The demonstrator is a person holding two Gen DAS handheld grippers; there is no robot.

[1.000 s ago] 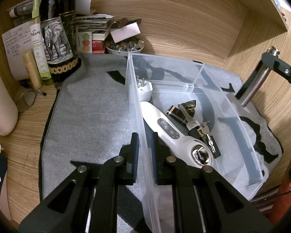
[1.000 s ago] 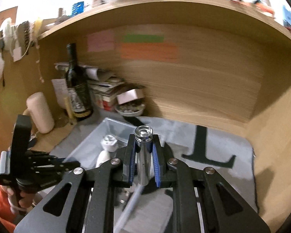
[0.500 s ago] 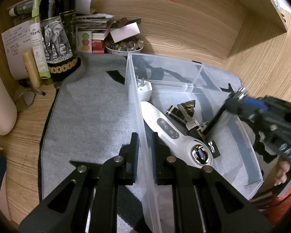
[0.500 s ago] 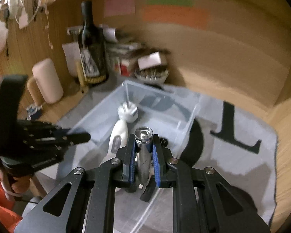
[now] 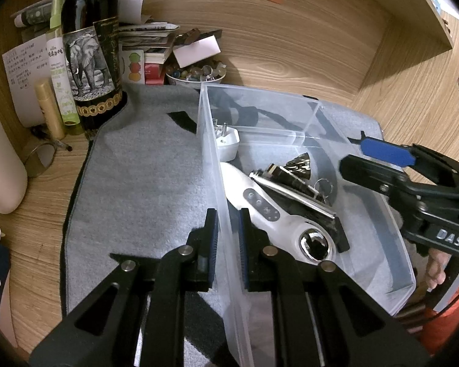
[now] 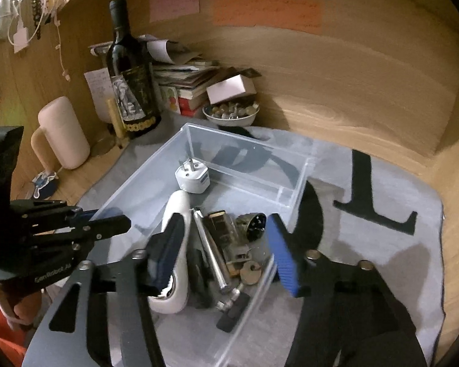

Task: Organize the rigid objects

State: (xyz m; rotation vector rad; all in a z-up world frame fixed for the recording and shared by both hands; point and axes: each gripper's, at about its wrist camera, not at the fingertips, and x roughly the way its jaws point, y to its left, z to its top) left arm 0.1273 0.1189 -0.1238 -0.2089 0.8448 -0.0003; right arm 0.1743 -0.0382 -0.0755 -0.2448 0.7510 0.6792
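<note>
**Metal cylinder lay in the clear bin as the right claw spread open**

The left claw (image 5: 228, 238) was clamped on the near-left wall of the clear plastic bin (image 5: 309, 113), one pad outside the wall and one inside, pressing on it. The bin sat on a grey mat (image 5: 143, 183) spread over the wooden surface (image 5: 42, 223), toward the mat's right side and close to the back wall.

The right claw (image 6: 226, 250) hung over the bin's near end with its jaws apart; they had just been opening, and nothing was pressed between the blue pads. Below the gap, the silver metal cylinder (image 6: 212, 253) lay on the pile inside the bin, slanting from the middle toward the near wall, free of both pads. In the left wrist view the same cylinder rested across the other contents, beside the white handheld device (image 5: 269, 211).

Also in the bin were a white plug adapter (image 5: 228, 142) near the far-left corner, a dark ridged cone-shaped piece (image 5: 300, 163), and a set of keys (image 6: 249, 270) by the right wall.

At the back-left corner of the surface stood a dark wine bottle (image 5: 90, 58) with an elephant label, a stack of books and papers (image 5: 150, 42) and a small bowl (image 5: 195, 75) of beads. A pale mug-like container (image 6: 62, 133) stood along the left edge.
</note>
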